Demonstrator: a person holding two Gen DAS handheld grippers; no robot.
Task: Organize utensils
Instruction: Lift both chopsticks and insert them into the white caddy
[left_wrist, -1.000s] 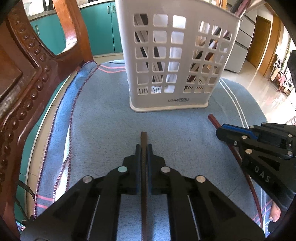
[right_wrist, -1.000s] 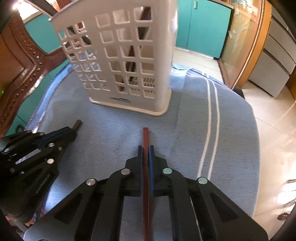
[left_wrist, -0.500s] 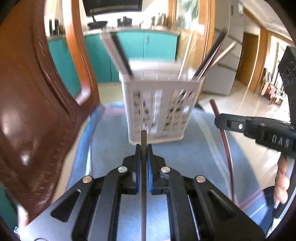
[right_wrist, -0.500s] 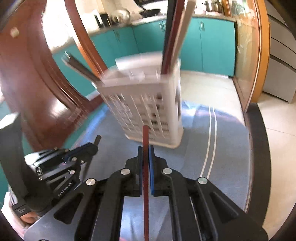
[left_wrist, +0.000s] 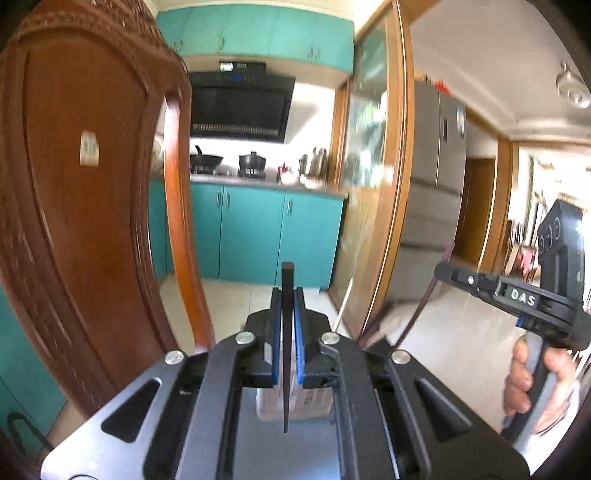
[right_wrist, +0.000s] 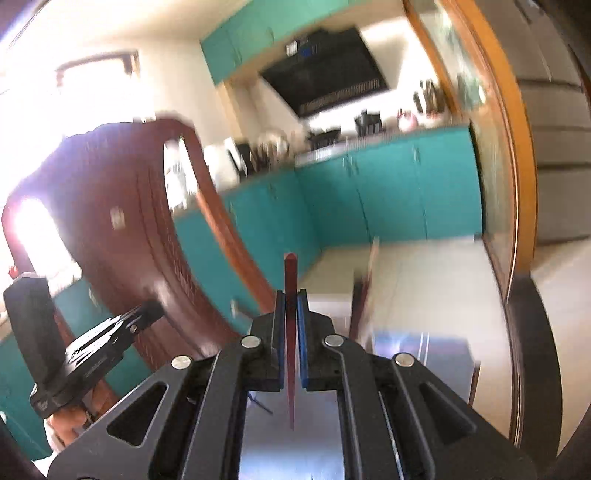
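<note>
The left gripper (left_wrist: 287, 295) has its jaws pinching a dark chopstick (left_wrist: 286, 332), whose squared end sticks out just past the blue pads while its thin tip runs back between the gripper's arms. Below those jaws, half hidden by the gripper body, sits the white utensil basket (left_wrist: 295, 404) on the blue cloth (left_wrist: 280, 446). To the right of the jaws the right gripper (left_wrist: 441, 269) appears from the side, held by a hand (left_wrist: 532, 380) (a reddish stick hangs down from its tip).

From the right wrist, the right gripper (right_wrist: 290, 295) is clamped on a red chopstick (right_wrist: 290, 332), the blunt end poking ahead of the pads. Just right of these jaws the basket (right_wrist: 328, 302) shows as a blurred pale rim. Left of the jaws stands a carved wooden chair (right_wrist: 122, 236), and lower left the left gripper (right_wrist: 155, 308).
</note>
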